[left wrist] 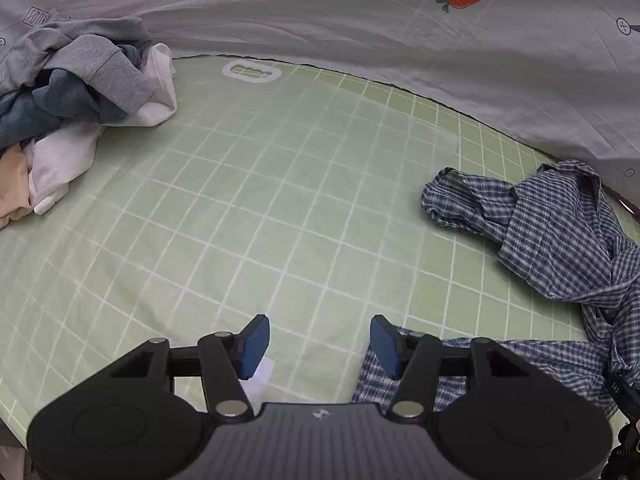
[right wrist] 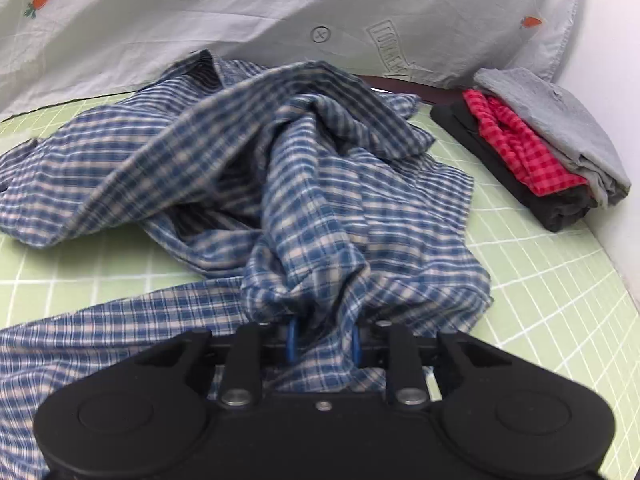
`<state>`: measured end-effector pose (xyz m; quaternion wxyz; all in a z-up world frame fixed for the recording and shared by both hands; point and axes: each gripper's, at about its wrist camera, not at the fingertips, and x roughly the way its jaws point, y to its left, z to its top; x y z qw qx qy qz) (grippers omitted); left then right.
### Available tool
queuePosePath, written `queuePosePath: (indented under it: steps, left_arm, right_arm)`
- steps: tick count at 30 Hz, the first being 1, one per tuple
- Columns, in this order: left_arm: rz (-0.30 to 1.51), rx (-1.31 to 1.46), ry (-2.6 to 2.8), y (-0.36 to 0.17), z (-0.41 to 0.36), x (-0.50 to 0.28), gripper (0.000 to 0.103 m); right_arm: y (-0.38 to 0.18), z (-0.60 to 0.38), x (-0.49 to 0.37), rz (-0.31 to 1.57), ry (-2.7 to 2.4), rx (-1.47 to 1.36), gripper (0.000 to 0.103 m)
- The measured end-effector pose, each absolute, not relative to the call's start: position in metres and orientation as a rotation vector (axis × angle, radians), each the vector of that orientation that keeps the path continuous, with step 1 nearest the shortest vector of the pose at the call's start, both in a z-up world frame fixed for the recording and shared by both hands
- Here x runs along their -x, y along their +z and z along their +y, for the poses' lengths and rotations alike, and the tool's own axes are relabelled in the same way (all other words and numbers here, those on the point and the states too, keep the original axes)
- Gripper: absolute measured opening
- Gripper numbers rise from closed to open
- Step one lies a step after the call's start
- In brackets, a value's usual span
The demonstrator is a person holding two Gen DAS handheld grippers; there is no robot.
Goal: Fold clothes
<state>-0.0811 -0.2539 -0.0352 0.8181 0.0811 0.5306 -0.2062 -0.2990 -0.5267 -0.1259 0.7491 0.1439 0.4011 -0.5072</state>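
1. Unfolded pile [left wrist: 76, 92]: grey, blue and white garments, far left on the green grid sheet [left wrist: 260, 200], well apart from both tools.
2. Left gripper [left wrist: 320, 346]: jaws about half open, holding nothing; the sheet shows between the pads.
3. Plaid shirt [right wrist: 320, 184]: crumpled, to the left gripper's right, one edge just beside its right pad [left wrist: 386, 346].
4. Right gripper [right wrist: 323, 346]: jaws pinched on a gathered bunch of shirt; nearer hand.
5. Folded stack [right wrist: 552, 148]: far right.
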Motion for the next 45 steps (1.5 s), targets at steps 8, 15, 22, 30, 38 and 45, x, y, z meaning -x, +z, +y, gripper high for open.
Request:
queuePosePath:
  steps: [8,15,22,30,38,45]
  left_arm:
    - [1.178,-0.208,-0.478,-0.056,-0.295,0.097,0.057]
    - [1.177,-0.254,-0.544,-0.065,-0.368,0.081,0.057]
    - [1.108,-0.399,-0.726,-0.068,-0.471,0.082,0.063]
    - [0.963,-0.600,-1.120,-0.079,-0.558,0.112,0.070]
    - [0.944,-0.629,-1.186,-0.091,-0.607,0.139,0.072]
    - [1.084,-0.469,-1.016,-0.097,-0.608,0.118,0.004]
  right_arm:
    - [-0.130,-0.601,0.411,0.905,-1.309,-0.318,0.020]
    - [-0.134,-0.686,0.474,0.974,-1.412,-0.299,0.021]
    - [-0.145,-0.718,0.454,1.022,-1.426,-0.157,0.021]
    - [-0.160,-0.705,0.440,1.017,-1.495,-0.009,0.020]
    - [-0.159,-0.705,0.440,0.994,-1.529,-0.039,0.020]
    - [-0.154,-0.704,0.445,0.968,-1.520,-0.113,0.020]
